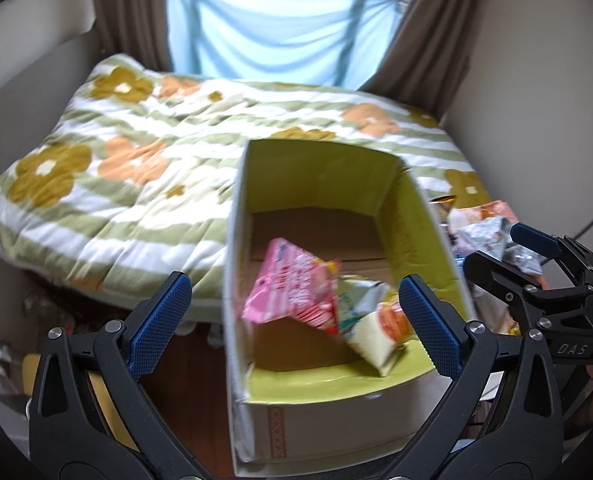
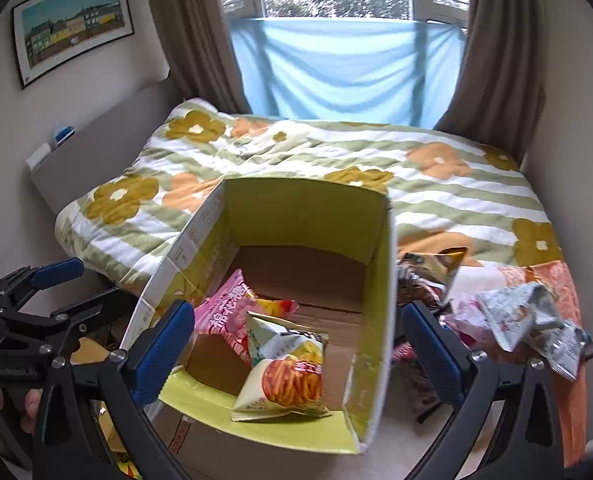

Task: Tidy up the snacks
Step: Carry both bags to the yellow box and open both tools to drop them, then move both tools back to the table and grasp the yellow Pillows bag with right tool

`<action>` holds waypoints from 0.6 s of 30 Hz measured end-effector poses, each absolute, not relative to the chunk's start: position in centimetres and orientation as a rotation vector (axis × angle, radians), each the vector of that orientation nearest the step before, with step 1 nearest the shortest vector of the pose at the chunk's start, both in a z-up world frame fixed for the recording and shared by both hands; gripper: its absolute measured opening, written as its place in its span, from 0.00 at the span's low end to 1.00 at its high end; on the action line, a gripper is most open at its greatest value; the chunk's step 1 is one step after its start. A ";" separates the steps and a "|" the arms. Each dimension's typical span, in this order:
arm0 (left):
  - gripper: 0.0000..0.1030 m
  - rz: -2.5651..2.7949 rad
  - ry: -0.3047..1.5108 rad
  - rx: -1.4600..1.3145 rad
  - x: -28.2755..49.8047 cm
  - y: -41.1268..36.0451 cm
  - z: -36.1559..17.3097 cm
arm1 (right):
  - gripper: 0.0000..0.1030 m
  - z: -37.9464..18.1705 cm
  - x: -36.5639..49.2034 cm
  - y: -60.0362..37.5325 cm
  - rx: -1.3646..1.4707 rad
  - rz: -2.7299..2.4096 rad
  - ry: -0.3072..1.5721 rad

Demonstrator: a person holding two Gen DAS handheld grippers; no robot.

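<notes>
Snack packets lie in an open cardboard box [image 2: 280,216] set against the bed [image 2: 436,200].
Inside are seen a pink packet [image 2: 226,308] and a yellow packet [image 2: 286,376]; the left gripper [image 1: 296,324] and right gripper [image 2: 296,352] are held wide open, empty.

Right gripper [image 2: 298,344] jaws wide, empty, above box [image 2: 376,280] holding pink packet [image 2: 226,308], orange-stick packet [image 2: 288,384]

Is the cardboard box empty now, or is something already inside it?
Not empty. The cardboard box holds a pink snack bag and a white bag with orange sticks, lying on its brown bottom.
</notes>
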State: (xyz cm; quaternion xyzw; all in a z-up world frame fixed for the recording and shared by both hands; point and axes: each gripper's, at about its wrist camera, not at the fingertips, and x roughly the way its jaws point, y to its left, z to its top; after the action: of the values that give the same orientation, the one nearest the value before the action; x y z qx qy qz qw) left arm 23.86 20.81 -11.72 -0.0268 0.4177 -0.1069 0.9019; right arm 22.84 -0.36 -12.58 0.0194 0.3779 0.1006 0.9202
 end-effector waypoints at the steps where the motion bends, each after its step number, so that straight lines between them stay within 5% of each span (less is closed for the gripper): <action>1: 1.00 -0.241 0.856 -0.051 23.8 20.3 -11.4 | 1.00 -12.3 22.4 -0.9 0.042 0.194 0.771; 18: 1.00 -0.553 0.777 0.117 23.1 3.4 -8.7 | 1.00 -10.7 13.6 -18.7 0.048 -0.088 0.783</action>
State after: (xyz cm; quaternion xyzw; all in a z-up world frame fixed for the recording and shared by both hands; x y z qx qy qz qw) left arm 23.07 3.44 -8.74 0.0564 0.3735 -0.2660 0.8869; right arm 13.62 -18.71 -10.70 0.0233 0.3813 -0.0428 0.9232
